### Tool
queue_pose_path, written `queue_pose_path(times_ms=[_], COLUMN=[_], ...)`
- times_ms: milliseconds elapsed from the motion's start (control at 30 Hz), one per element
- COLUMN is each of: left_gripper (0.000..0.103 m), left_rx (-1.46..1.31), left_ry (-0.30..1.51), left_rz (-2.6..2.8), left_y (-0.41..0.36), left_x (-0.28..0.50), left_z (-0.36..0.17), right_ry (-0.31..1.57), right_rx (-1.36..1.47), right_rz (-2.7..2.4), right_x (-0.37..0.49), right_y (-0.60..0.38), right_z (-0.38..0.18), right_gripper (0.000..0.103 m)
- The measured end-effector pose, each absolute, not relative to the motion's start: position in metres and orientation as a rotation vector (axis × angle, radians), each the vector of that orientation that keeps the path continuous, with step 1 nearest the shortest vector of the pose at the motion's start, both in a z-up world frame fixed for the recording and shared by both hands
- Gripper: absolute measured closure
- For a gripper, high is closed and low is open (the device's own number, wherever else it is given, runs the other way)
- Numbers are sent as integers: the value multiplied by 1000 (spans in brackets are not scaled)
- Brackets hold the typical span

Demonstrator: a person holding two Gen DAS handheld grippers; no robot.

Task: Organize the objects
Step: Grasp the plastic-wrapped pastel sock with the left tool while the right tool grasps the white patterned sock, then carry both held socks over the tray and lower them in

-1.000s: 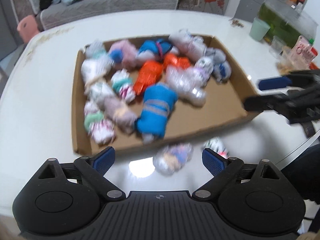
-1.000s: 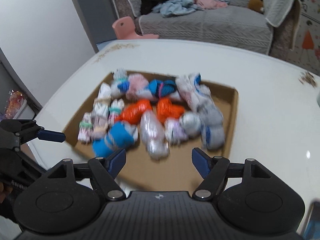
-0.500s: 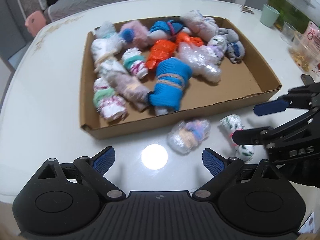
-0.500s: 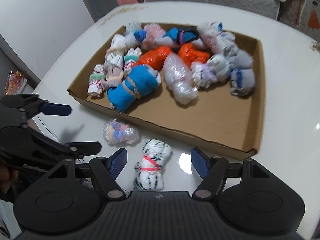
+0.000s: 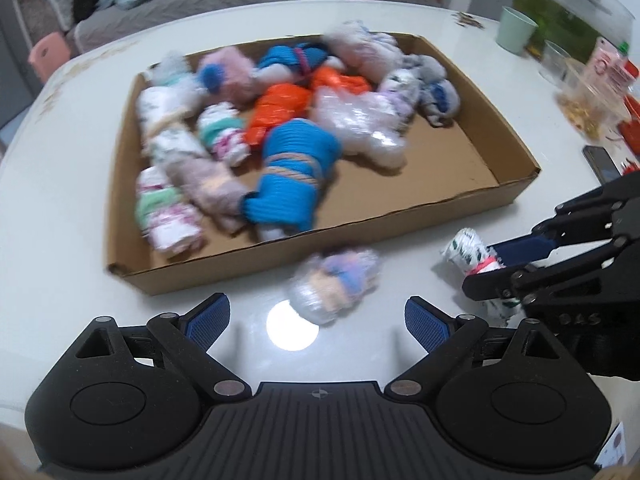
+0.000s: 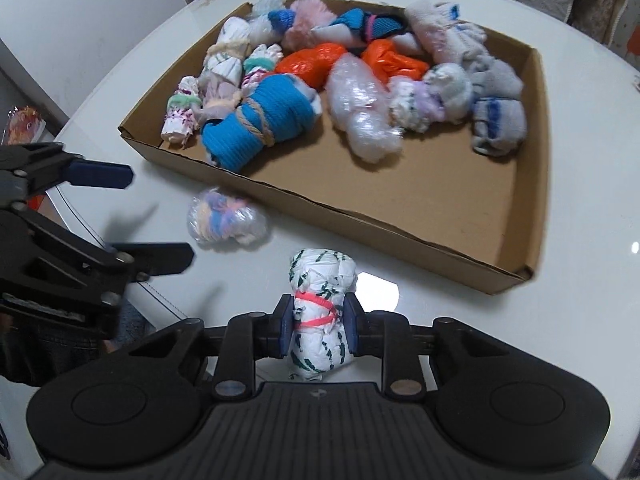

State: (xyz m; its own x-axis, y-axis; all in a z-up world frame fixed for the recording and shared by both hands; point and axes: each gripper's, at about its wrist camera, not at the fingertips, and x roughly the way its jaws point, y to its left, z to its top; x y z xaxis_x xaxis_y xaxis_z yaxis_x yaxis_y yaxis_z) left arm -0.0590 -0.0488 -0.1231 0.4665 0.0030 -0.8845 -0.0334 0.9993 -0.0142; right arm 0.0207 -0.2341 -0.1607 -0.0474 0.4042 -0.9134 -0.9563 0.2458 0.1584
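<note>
Right hand-held gripper (image 6: 315, 328) clamped tight on a white bundle with green marks (image 6: 320, 312), pads pressing its middle at the pink tie; the bundle lies on the white surface (image 6: 580, 160) just short of the cardboard tray's (image 6: 400, 220) near wall. Its near end is cut off by the gripper body.

Left hand-held gripper (image 5: 318, 318) spread wide, nothing between the pads. A plastic-wrapped pastel bundle (image 5: 334, 282) sits just ahead of it, on bare surface, close beside the tray's near wall; whether it touches the wall is unclear through the blur.

Open room: a bare strip of surface between both grippers and the tray; inside the tray, bare cardboard floor in the corner ahead of the right gripper. The tray's far side is packed with bundles, a blue roll tied with cord (image 6: 260, 128) nearest the front wall.

Tray contents smear in the left wrist view. Far to the right, a cup (image 5: 516, 34) and clutter sit near the surface edge.
</note>
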Motion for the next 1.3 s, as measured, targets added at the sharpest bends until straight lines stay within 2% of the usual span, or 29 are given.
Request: queue_pose_path(times_ms=[567, 667, 800, 1300], left_gripper=[6, 12, 37, 40], left_rx=[-149, -109, -94, -86], left_ry=[1006, 989, 967, 1010], left_rz=[163, 180, 177, 143], left_y=[-62, -66, -66, -60], left_x=[-49, -52, -54, -73], left_z=[-153, -154, -149, -129], right_ry=[1127, 1134, 1135, 1130], right_rx=[-607, -620, -621, -625], right_rz=[1192, 1188, 1187, 1223], right_x=[46, 45, 45, 38], right_y=[-239, -238, -237, -244], right_z=[-157, -161, -162, -154], right_gripper=[80, 80, 80, 80])
